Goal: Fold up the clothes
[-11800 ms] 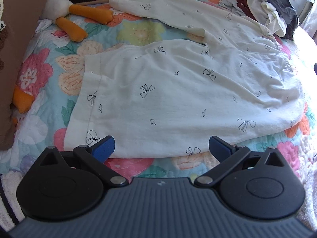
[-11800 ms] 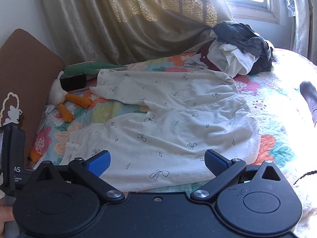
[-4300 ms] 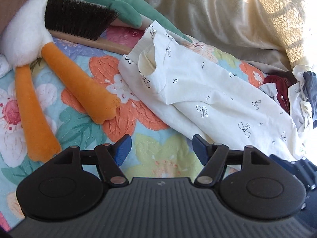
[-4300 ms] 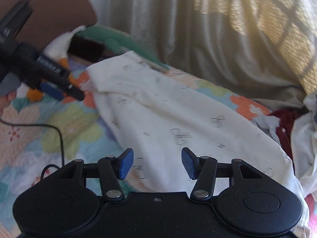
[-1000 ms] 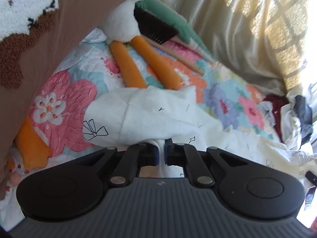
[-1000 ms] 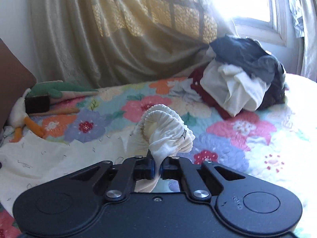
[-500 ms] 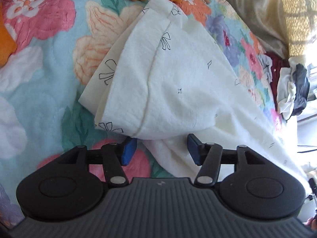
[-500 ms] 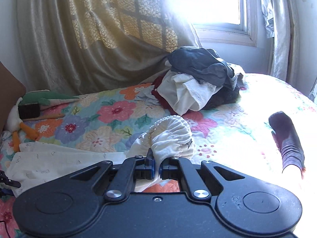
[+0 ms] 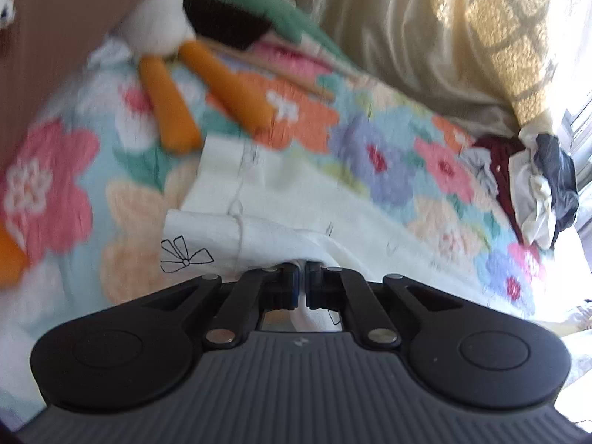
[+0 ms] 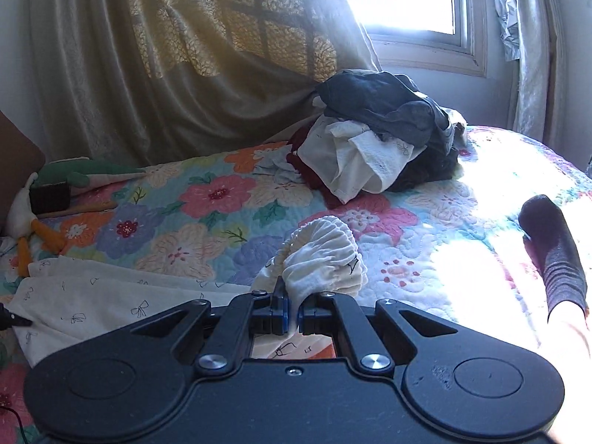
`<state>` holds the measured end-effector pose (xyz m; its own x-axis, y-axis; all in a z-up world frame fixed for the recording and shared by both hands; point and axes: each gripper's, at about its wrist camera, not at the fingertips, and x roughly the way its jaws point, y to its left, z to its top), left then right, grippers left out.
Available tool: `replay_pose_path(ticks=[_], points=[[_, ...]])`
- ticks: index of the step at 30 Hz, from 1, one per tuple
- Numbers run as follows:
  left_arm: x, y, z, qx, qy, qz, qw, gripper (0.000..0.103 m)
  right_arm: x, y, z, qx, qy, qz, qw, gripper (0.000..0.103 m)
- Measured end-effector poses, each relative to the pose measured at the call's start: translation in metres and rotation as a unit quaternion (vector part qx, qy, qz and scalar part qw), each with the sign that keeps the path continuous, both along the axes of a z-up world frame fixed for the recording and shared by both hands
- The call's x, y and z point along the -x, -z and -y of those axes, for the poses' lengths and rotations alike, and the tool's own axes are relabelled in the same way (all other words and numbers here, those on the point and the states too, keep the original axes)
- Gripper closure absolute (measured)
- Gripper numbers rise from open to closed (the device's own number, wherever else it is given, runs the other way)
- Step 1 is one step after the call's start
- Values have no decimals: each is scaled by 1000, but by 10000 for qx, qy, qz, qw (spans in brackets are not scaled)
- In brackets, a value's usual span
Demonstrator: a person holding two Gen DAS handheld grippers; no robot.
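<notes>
Floral quilt (image 10: 207,229); white bow-print garment (image 10: 92,296); no legible writing.

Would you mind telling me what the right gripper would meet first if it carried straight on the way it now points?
Probably the floral quilt just beyond the gathered white waistband that the right gripper is pinching; depth is hard to judge.

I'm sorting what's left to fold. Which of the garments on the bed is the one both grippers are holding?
The white bow-print pants spread across the floral quilt: the left gripper pinches a leg end, the right gripper the gathered waistband. The other clothes sit untouched in the pile by the window.
</notes>
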<state>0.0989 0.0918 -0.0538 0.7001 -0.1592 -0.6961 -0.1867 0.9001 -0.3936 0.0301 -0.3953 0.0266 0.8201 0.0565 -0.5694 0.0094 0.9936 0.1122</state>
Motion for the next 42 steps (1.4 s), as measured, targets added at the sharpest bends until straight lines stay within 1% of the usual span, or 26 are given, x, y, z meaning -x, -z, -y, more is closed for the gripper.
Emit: replay_pose_path(ticks=[1, 3, 5, 7, 8, 10, 13, 14, 16, 17, 19, 21, 22, 23, 25, 27, 29, 30, 33, 35, 37, 38, 39, 40, 41, 42], points=[[-10, -17, -9, -5, -46, 153, 9999, 100, -9, -6, -2, -22, -75, 73, 9999, 99], [-39, -52, -31, 249, -148, 335, 9990, 100, -32, -24, -4, -195, -184, 262, 9993, 99], [-56, -96, -47, 409, -309, 668, 9964, 100, -51, -46, -3, -582, -294, 565, 9963, 99], [-48, -132, -59, 522, -399, 1189, 9907, 100, -62, -70, 1, -1260, -441, 1063, 9853, 99], [-41, -149, -66, 630, -416, 1476, 9862, 100, -63, -80, 3, -1592, -549, 1361, 9763, 99], [-19, -158, -79, 1035, -434, 1618, 9804, 100, -61, -87, 5, -1993, -636, 1653, 9638, 98], [9, -131, -89, 1376, -389, 1051, 9841, 100, -51, -69, 8, -2128, -614, 1381, 9653, 98], [16, -111, -87, 1343, -388, 765, 9872, 100, -46, -58, 9, -2130, -595, 1205, 9678, 98], [22, -71, -75, 973, -332, 158, 9946, 99, -37, -32, 14, -2165, -514, 791, 9717, 98], [24, -42, -66, 836, -369, -207, 9956, 99, -34, -16, 16, -2159, -452, 511, 9740, 98], [24, 12, -50, 736, -408, -935, 9921, 99, -27, 18, 19, -2079, -292, -114, 9776, 98], [22, 64, -34, 661, -410, -1694, 9825, 100, -22, 50, 20, -1797, -115, -651, 9815, 98], [23, 81, -28, 598, -404, -1930, 9785, 99, -18, 67, 21, -1617, -60, -886, 9828, 98], [25, 88, -25, 555, -429, -1892, 9794, 99, -15, 81, 23, -1521, -14, -1091, 9823, 98], [28, 80, -19, 278, -348, -1732, 9839, 97, -13, 93, 28, -1711, 121, -1230, 9775, 98], [30, 71, -18, -10, -364, -1638, 9858, 95, -10, 88, 28, -1668, 126, -1093, 9798, 98], [36, 66, -20, -127, -425, -1447, 9885, 91, -7, 80, 28, -1562, 206, -947, 9830, 99], [41, 64, -24, -149, -518, -1375, 9890, 91, -5, 77, 26, -1498, 260, -885, 9844, 99], [54, 65, -45, 84, -795, -1410, 9868, 90, 2, 68, 19, -1117, 339, -825, 9897, 99], [63, 67, -60, 220, -991, -1464, 9840, 90, 0, 73, 11, -662, 331, -956, 9927, 99], [71, 68, -68, 176, -1085, -1529, 9821, 96, -3, 80, 4, -295, 299, -1218, 9917, 98], [73, 66, -71, 240, -1106, -1516, 9819, 95, -4, 83, 0, -105, 312, -1318, 9907, 95], [75, 62, -71, 215, -1109, -1498, 9822, 95, -1, 81, -5, 84, 343, -1324, 9906, 83], [78, 57, -71, 167, -1077, -1461, 9832, 95, 3, 78, -10, 273, 375, -1306, 9904, 78], [83, 50, -71, 94, -1032, -1394, 9848, 91, 9, 72, -16, 499, 421, -1242, 9901, 65], [87, 44, -70, 42, -994, -1346, 9859, 88, 17, 63, -23, 741, 487, -1138, 9895, 47]])
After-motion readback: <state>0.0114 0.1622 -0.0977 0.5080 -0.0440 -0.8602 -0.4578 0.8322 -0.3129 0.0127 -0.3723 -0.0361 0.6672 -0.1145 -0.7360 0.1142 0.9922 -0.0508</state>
